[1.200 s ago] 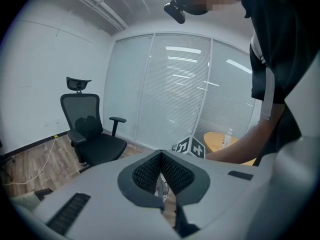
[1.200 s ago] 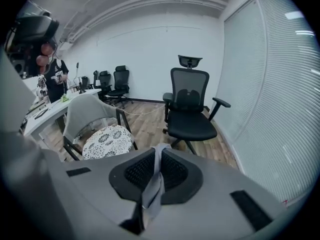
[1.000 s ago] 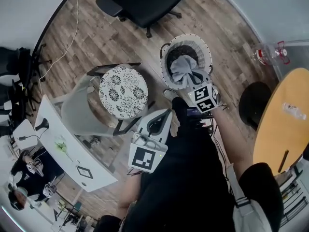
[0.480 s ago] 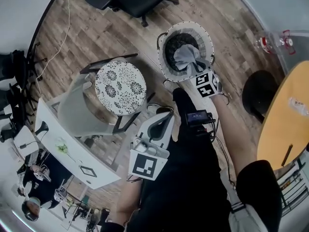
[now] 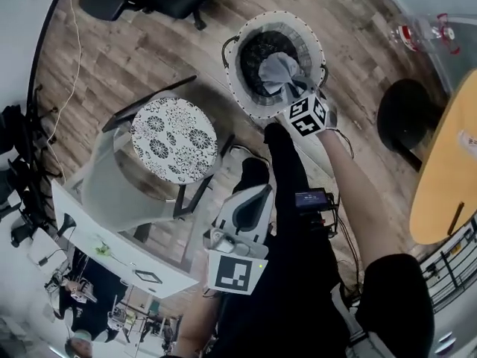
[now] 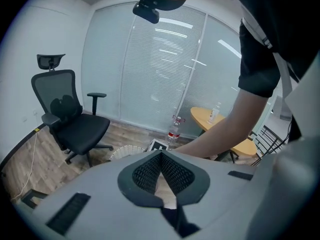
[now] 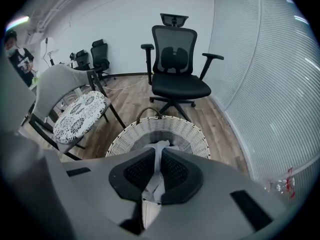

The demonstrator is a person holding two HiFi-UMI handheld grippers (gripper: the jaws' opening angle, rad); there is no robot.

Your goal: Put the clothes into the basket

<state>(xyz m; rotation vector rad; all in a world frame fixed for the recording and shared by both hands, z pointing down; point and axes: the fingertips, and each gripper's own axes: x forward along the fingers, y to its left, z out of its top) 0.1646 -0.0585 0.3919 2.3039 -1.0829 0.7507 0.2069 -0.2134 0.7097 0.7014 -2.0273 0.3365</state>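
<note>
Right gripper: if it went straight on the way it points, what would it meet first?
Most likely the inside of the white wicker basket. The right gripper, fingers shut on a grey garment, points down into its opening. How far off it is remains unclear.

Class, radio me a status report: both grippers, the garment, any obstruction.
Right gripper shut on grey garment, over white basket. Left gripper shut, empty. Nothing blocking the basket.

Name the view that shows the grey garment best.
The head view: the whole grey garment shows, framed by the basket rim, hanging from the right gripper. The right gripper view shows only a strip pinched between the jaws. The left gripper view shows none of it.
</note>
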